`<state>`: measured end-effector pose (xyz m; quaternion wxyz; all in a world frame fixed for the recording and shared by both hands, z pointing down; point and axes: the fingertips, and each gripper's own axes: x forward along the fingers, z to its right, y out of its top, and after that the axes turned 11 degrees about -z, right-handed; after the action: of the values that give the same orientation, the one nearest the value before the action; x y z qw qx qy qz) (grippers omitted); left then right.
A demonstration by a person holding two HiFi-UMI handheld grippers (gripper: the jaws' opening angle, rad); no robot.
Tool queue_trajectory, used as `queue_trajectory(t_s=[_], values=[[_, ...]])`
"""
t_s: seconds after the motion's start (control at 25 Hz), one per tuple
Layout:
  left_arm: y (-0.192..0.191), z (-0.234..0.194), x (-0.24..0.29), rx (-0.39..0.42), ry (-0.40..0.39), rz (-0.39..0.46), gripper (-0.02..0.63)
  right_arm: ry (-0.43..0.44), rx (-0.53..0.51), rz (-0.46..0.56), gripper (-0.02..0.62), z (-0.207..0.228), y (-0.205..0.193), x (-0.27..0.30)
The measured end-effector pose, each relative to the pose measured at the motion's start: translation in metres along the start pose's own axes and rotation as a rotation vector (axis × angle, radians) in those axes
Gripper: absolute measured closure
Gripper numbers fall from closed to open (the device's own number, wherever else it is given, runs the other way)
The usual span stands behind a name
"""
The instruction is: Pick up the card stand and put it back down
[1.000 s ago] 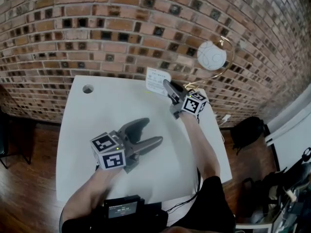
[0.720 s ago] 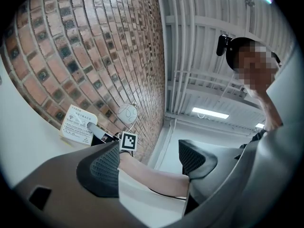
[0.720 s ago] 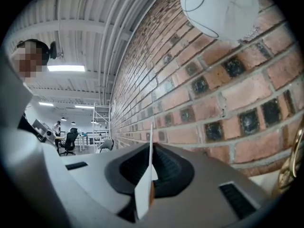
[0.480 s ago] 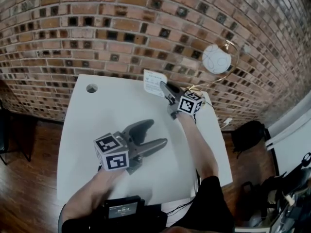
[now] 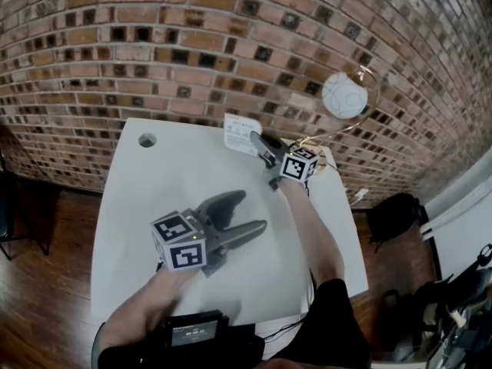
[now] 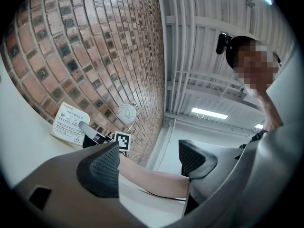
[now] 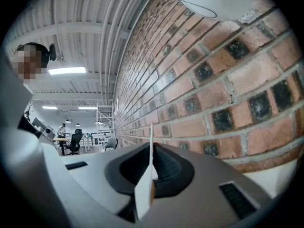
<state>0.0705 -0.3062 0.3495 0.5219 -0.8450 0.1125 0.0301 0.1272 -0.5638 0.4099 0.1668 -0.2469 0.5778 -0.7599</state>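
The card stand [image 5: 239, 134] is a white printed card at the table's far edge, near the brick wall. My right gripper [image 5: 258, 141] is shut on its right side. In the right gripper view the card stand [image 7: 150, 167] shows edge-on, pinched between the two dark pads. The left gripper view shows the card stand [image 6: 70, 124] low by the tabletop; I cannot tell whether it touches. My left gripper [image 5: 247, 212] hovers open and empty over the table's middle, its fingers [image 6: 100, 167] wide apart.
The white table [image 5: 138, 198] has a round cable hole [image 5: 147, 140] at its far left. A globe lamp [image 5: 342, 96] on a brass arc stands at the far right by the brick wall. A cable runs off the right edge. Wooden floor surrounds the table.
My right gripper has carried the card stand a little to the left and lower along the table's far edge. The left gripper has stayed put.
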Motion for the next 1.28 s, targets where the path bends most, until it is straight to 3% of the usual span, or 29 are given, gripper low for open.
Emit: queue_trajectory(t_s=[0.2, 0.56, 0.92, 1.16, 1.28], values=[[-0.001, 0.001, 0.001, 0.0, -0.004, -0.003, 0.227, -0.024, 0.001, -0.026, 0.56, 0.007, -0.007, -0.005], [-0.002, 0.002, 0.002, 0.002, -0.006, -0.009, 0.227, -0.144, -0.063, -0.13, 0.528, 0.016, -0.022, -0.014], [-0.005, -0.002, 0.002, -0.007, -0.004, -0.008, 0.227, -0.249, -0.037, -0.174, 0.491, 0.023, -0.029, -0.036], [-0.005, -0.002, 0.003, -0.01, -0.002, -0.01, 0.227, -0.323, -0.09, -0.364, 0.489, 0.018, -0.06, -0.04], [-0.005, -0.001, 0.003, -0.007, -0.005, -0.011, 0.227, -0.347, -0.111, -0.412, 0.491, 0.014, -0.066, -0.038]])
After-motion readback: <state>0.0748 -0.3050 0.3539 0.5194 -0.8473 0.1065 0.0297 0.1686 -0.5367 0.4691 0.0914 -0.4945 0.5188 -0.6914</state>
